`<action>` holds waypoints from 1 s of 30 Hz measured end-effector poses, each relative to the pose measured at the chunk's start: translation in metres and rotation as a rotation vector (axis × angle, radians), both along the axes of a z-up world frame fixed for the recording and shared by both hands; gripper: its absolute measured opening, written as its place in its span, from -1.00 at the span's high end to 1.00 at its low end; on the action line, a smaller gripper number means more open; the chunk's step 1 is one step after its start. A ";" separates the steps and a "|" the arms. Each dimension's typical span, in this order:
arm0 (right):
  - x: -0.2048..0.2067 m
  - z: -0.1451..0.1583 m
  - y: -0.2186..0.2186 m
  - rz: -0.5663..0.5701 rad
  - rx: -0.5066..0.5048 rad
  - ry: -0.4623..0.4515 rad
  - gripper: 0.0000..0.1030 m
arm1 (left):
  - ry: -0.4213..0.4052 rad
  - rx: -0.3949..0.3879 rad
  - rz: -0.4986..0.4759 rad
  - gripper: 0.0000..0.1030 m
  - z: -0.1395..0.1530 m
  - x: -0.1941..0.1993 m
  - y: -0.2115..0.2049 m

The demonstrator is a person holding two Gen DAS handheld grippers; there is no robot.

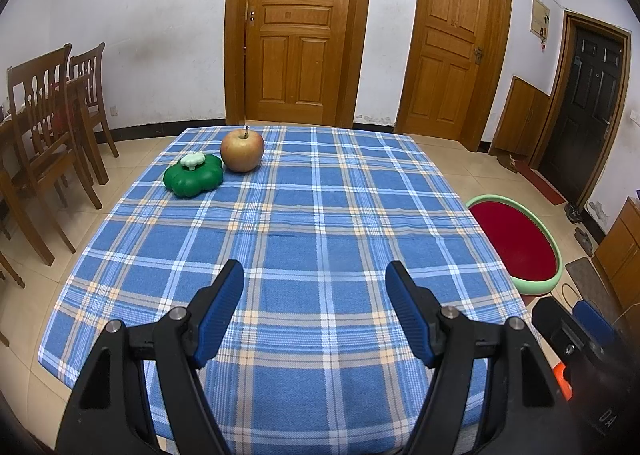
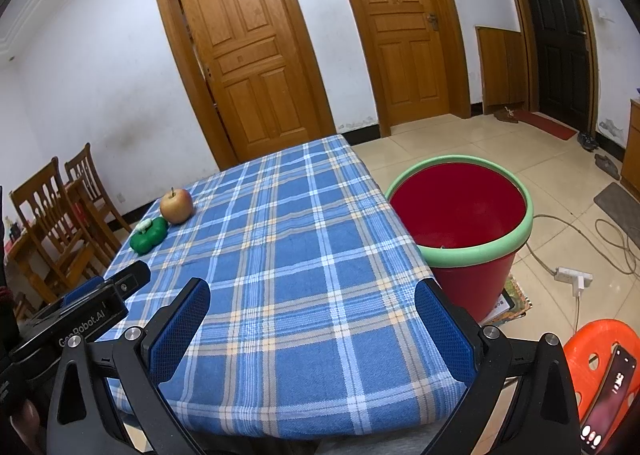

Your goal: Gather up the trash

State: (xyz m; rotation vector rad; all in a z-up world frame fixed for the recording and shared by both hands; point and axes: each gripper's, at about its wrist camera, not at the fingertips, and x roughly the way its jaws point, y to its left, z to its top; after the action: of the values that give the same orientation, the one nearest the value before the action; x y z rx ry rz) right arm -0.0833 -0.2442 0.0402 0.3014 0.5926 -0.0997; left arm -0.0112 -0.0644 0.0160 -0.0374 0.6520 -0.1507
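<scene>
Both grippers — left gripper, right gripper — hover with jaws spread, empty; the apple and green toy sit far-left on the surface (bucket waits right); reach squarely, centre the jaws.

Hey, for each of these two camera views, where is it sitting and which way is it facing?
Left wrist: sits on the left gripper, looking forward and down across the checked tablecloth at the apple and green toy; its open blue fingers show, and the right gripper's edge at lower right.
Right wrist: sits on the right gripper, facing the table's right side and the red bucket; its open fingers show.
Shared: tablecloth, apple, toy, bucket, doors.
</scene>
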 end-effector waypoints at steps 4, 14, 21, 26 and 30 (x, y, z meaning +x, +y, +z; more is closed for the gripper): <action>0.000 -0.001 0.000 0.002 0.001 0.002 -0.97 | -0.001 0.000 0.000 -0.41 0.000 0.000 0.000; 0.000 -0.001 0.001 0.002 0.001 0.003 -0.97 | 0.000 -0.002 0.000 -0.41 0.000 0.001 0.001; -0.001 -0.003 0.002 0.006 -0.001 0.004 -0.97 | 0.002 -0.001 0.002 -0.41 0.000 0.001 0.002; -0.001 -0.003 0.003 0.006 -0.001 0.005 -0.97 | 0.003 -0.002 0.006 -0.41 0.000 0.002 0.003; -0.001 -0.002 0.002 0.006 -0.001 0.005 -0.97 | 0.007 -0.003 0.009 -0.41 -0.001 0.002 0.004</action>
State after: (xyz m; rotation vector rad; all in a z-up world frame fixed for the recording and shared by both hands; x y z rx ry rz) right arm -0.0838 -0.2418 0.0378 0.2989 0.5987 -0.0953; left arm -0.0096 -0.0603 0.0149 -0.0437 0.6582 -0.1434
